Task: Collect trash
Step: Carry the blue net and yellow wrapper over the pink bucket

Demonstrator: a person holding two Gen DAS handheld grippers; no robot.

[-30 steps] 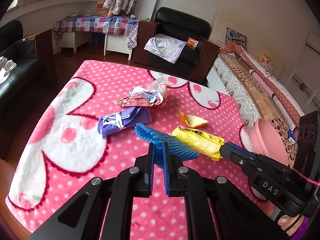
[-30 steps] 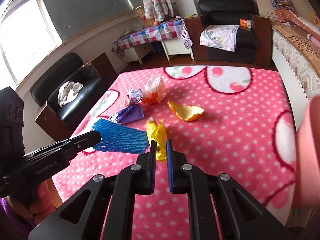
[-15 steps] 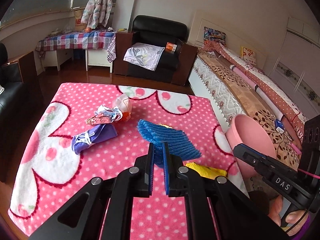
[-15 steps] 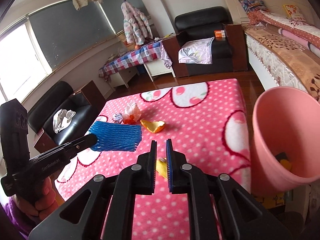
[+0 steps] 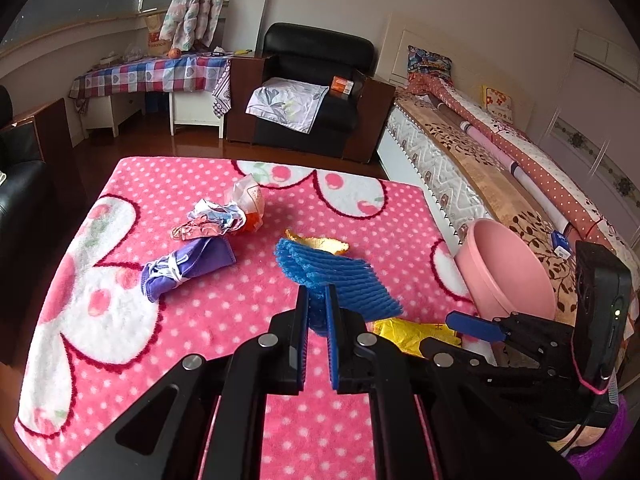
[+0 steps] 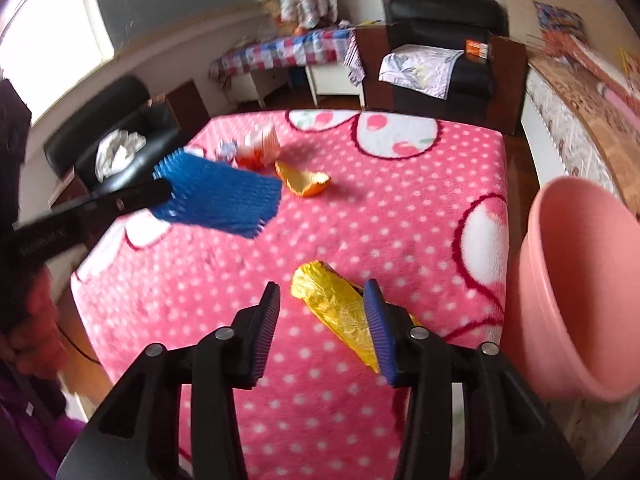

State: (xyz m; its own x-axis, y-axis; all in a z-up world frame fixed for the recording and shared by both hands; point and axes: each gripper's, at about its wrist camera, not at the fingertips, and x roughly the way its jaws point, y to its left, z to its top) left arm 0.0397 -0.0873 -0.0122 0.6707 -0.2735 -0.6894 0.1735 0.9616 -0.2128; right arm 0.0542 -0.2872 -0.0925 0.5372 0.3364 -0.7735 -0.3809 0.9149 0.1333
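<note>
Several scraps lie on the pink blanket (image 5: 120, 340) far from the pink bin (image 6: 580, 280) beside it, while your left gripper (image 5: 316, 304) pinches blue foam netting (image 5: 340, 276) and your right gripper (image 6: 322, 312), jaws opening, straddles the yellow wrapper (image 6: 336, 300) near the bin.

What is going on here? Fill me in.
A person is clearing trash off a pink blanket with a gripper in each hand. The left gripper is shut on a blue foam net, held above the blanket. The right gripper is opening, with a yellow wrapper loose between its fingers, not yet in the pink bin beside it. Orange peel and other scraps remain.
</note>
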